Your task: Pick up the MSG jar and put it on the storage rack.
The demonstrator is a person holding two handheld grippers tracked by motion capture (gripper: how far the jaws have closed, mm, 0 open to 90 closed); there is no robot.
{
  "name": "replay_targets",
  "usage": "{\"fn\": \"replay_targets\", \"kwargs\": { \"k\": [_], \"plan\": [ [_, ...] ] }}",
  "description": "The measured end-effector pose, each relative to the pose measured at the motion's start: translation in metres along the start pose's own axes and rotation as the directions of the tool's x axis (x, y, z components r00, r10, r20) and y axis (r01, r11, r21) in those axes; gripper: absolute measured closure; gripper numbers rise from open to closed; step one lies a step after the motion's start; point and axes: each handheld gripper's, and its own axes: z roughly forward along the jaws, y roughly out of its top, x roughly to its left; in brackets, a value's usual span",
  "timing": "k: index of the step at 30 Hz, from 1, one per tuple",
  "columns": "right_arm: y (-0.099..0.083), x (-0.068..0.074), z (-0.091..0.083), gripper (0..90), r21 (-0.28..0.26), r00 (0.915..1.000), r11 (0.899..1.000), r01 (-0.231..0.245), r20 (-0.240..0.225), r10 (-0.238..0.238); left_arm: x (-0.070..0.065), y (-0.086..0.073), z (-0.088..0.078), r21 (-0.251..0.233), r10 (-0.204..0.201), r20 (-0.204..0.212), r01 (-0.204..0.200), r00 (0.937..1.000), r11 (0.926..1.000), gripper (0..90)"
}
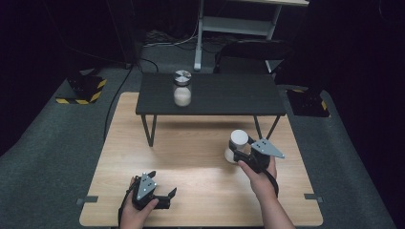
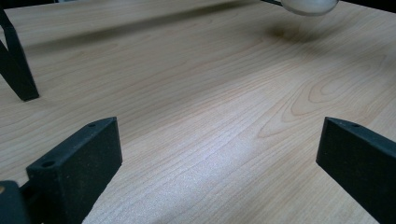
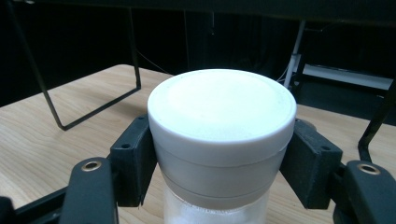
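A jar with a white lid (image 1: 237,143) is held slightly above the right half of the wooden table (image 1: 191,157), with my right gripper (image 1: 240,153) shut on it. In the right gripper view both black pads clamp the white lid (image 3: 222,107) from either side, and whitish contents show in the clear body below. The jar's bottom (image 2: 308,5) hovers at the top edge of the left gripper view, over its own shadow. My left gripper (image 1: 162,183) rests low near the table's front left, its jaws wide apart with only bare wood between them (image 2: 219,154).
A low black stand (image 1: 229,95) on thin metal legs spans the far half of the table. On it stands a glass jar with a silver lid (image 1: 182,88), half full of white grains. Grey carpet, cables and a white frame lie beyond.
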Motion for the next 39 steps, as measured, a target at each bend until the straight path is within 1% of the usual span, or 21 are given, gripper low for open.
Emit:
{"fn": "replay_targets", "kwargs": {
  "k": [6,9,13,17,20,25,33,36,37,39],
  "plan": [
    [0.005,0.002,-0.009,33.7,-0.019,1.0,1.0,0.003,-0.003,-0.003,0.0,0.0,0.0,0.001,-0.001,0.0,0.001,1.0,1.0,0.3],
    [0.012,0.003,-0.014,33.7,-0.029,1.0,1.0,0.006,-0.004,-0.006,0.0,0.0,0.0,0.002,-0.001,0.0,0.001,1.0,1.0,0.3],
    [0.018,0.005,-0.018,33.7,-0.035,1.0,0.999,0.0,-0.007,0.0,0.0,0.0,0.0,0.002,-0.001,0.001,0.001,1.0,1.0,0.3],
    [0.023,0.005,-0.02,33.7,-0.043,0.9999,0.999,0.004,-0.013,-0.005,0.0,0.0,0.0,0.003,-0.002,0.001,0.002,1.0,1.0,0.3],
    [0.027,0.005,-0.023,33.7,-0.052,0.9998,0.999,-0.004,-0.017,0.003,0.0,0.0,0.0,0.003,-0.005,0.0,0.005,1.0,1.0,0.3],
    [0.034,0.007,-0.027,33.7,-0.064,0.9998,0.998,0.007,-0.02,-0.008,0.0,0.0,0.0,0.002,-0.007,-0.001,0.007,1.0,1.0,0.3],
    [0.047,0.007,-0.034,33.7,-0.08,0.9995,0.997,-0.004,-0.033,0.002,0.001,0.0,0.0,0.004,-0.011,0.002,0.011,0.9999,0.9999,0.3],
    [0.05,0.007,-0.035,33.8,-0.082,0.9994,0.997,-0.003,-0.036,0.0,0.001,0.001,0.0,0.008,-0.01,0.0,0.01,1.0,0.9999,0.3],
    [0.054,0.008,-0.037,33.7,-0.086,0.9994,0.996,0.003,-0.035,-0.006,0.001,0.001,0.0,0.008,-0.01,0.0,0.01,0.9999,0.9999,0.3],
    [0.058,0.008,-0.039,33.7,-0.087,0.9992,0.996,0.007,-0.038,-0.011,0.001,0.001,0.0,0.008,-0.011,0.001,0.011,0.9999,0.9999,0.3]
  ]
}}
